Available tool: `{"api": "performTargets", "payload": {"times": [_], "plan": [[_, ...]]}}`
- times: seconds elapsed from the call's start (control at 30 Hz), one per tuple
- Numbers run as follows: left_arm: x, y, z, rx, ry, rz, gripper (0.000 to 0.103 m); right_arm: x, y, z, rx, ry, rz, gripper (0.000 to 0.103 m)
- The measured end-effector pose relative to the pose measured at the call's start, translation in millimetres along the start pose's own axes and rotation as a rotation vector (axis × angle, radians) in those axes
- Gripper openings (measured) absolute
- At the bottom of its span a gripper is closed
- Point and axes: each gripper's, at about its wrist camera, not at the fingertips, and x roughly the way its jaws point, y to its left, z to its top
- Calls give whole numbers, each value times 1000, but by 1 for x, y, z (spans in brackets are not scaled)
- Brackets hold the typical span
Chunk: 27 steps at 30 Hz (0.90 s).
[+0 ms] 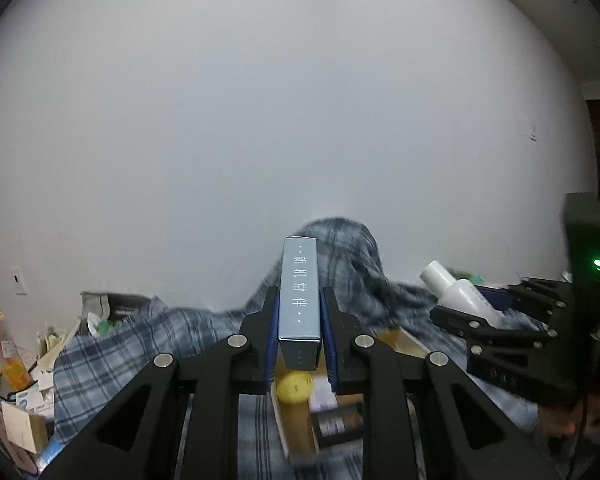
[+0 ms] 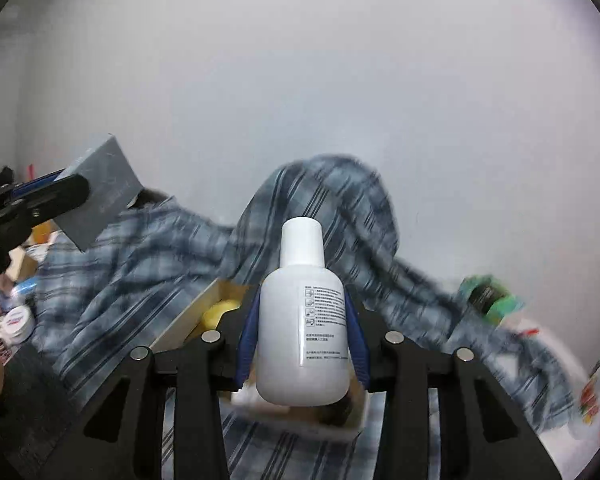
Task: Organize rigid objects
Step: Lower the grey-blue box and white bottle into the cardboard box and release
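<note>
My left gripper (image 1: 299, 300) is shut on a slim grey-blue box (image 1: 300, 296) with white characters, held above a shallow wooden tray (image 1: 404, 340). The box and the left gripper also show at the left of the right wrist view (image 2: 100, 192). My right gripper (image 2: 302, 312) is shut on a white plastic bottle (image 2: 302, 320) with a white cap, held over the same tray (image 2: 188, 316). The bottle also shows in the left wrist view (image 1: 460, 290). A yellow ball (image 1: 296, 387) lies in the tray, also seen in the right wrist view (image 2: 218, 312).
The tray sits on a blue plaid cloth (image 1: 112, 352) that is bunched up against a white wall. Small dark and white boxes (image 1: 336, 416) lie in the tray. Clutter of jars and cartons (image 1: 24, 384) lies at the left. A green and black item (image 2: 490, 294) lies at the right.
</note>
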Motion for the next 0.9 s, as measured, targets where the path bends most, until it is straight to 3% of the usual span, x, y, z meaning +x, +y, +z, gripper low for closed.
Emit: {"api": "performTargets", "payload": {"times": [0.2, 0.3, 0.6, 0.77, 0.9], "plan": [[37, 0, -3, -45, 15, -5, 20, 7, -3, 24, 32, -66, -21, 39], [56, 3, -16, -80, 72, -52, 20, 18, -7, 21, 69, -60, -14, 39], [102, -7, -62, -47, 263, -116, 20, 62, -7, -17, 66, 60, 24, 39], [117, -5, -75, -52, 342, -118, 20, 88, -6, -34, 49, 164, 110, 39], [124, -1, -83, -88, 390, -143, 20, 98, -4, -44, 59, 219, 128, 39]]}}
